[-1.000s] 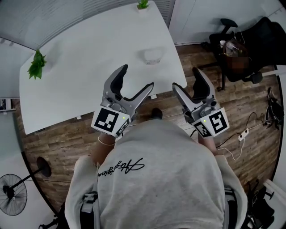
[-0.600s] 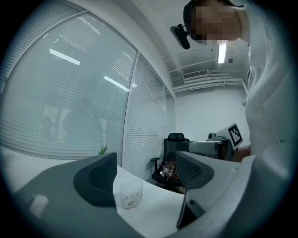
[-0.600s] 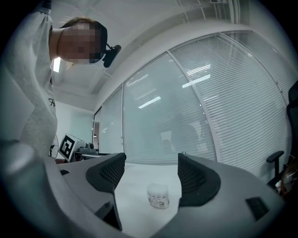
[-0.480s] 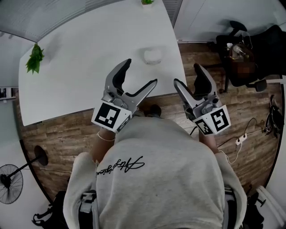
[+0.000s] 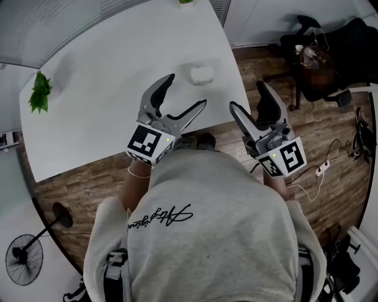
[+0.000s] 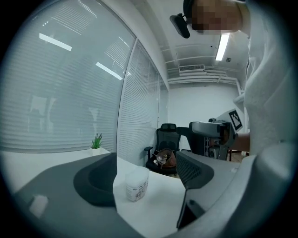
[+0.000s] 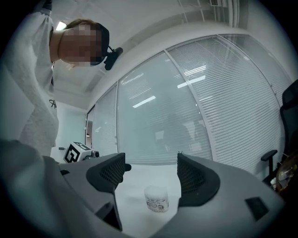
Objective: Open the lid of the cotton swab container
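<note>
The cotton swab container (image 5: 202,74) is a small translucent white tub with its lid on, standing upright near the right edge of the white table (image 5: 100,88). It shows between the jaws in the left gripper view (image 6: 137,184) and in the right gripper view (image 7: 156,198). My left gripper (image 5: 186,94) is open above the table's near edge, short of the container and to its left. My right gripper (image 5: 250,97) is open, off the table's right edge over the wooden floor. Neither one touches the container.
A small green plant (image 5: 39,92) stands at the table's left end and another (image 5: 188,2) at the far end. A black office chair (image 5: 322,56) with a bag on it stands to the right. A floor fan (image 5: 23,259) and cables (image 5: 319,174) are on the wooden floor.
Both grippers have moved forward toward the table and the container, the left one now over the table's edge. Both stay open throughout.
</note>
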A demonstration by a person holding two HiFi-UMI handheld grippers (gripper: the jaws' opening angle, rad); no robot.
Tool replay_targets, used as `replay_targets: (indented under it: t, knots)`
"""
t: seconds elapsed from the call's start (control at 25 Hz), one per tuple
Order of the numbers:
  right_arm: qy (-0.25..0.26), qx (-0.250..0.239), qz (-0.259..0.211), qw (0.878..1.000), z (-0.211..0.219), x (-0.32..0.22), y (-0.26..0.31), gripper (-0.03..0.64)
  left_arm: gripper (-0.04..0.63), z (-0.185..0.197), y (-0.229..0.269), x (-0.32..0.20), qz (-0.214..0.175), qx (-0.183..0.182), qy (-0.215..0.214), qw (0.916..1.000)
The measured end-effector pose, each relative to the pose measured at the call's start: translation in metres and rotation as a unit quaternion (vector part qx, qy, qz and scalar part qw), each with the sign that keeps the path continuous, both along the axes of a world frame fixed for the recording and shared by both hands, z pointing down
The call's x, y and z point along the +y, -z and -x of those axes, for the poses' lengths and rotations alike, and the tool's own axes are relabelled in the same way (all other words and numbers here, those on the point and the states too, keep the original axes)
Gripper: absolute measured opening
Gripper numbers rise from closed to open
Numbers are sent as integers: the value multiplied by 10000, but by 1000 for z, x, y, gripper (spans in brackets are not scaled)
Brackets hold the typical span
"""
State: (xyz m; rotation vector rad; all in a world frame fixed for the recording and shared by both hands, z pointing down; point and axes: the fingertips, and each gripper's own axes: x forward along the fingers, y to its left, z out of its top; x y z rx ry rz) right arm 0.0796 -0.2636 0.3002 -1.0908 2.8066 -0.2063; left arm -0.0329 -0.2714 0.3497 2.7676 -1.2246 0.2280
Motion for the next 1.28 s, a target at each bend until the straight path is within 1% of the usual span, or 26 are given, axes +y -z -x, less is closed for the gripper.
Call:
replay_targets:
  t: [0.16, 0.28, 0.44, 0.6, 0.84, 1.08, 1.28]
  knots:
    - [-217, 4, 57, 9997, 3, -1, -3, 334, 382, -5, -18, -9, -9, -593, -400, 9974]
    - [-404, 34, 97, 9991, -1, 0, -5, 333, 382, -10, -31, -16, 54, -746, -664, 9950]
    - [-613, 99, 195, 9979, -10, -1, -9, 333, 382, -13, -54, -31, 233, -950, -782, 9921]
    - [-809, 129, 254, 9963, -15, 1, -13, 331, 382, -20, -82, -42, 422, -1255, -958, 9866]
    - [-1018, 158, 293, 9942, -23, 3, -14, 331, 382, -30, -103, -52, 605, -1426, -1203, 9806]
    - [-1167, 174, 311, 9925, -30, 4, -11, 328, 377, -35, -118, -60, 723, -1606, -1321, 9755]
    - [-1258, 164, 330, 9914, -33, 6, -12, 327, 343, -41, -126, -64, 787, -1689, -1457, 9716]
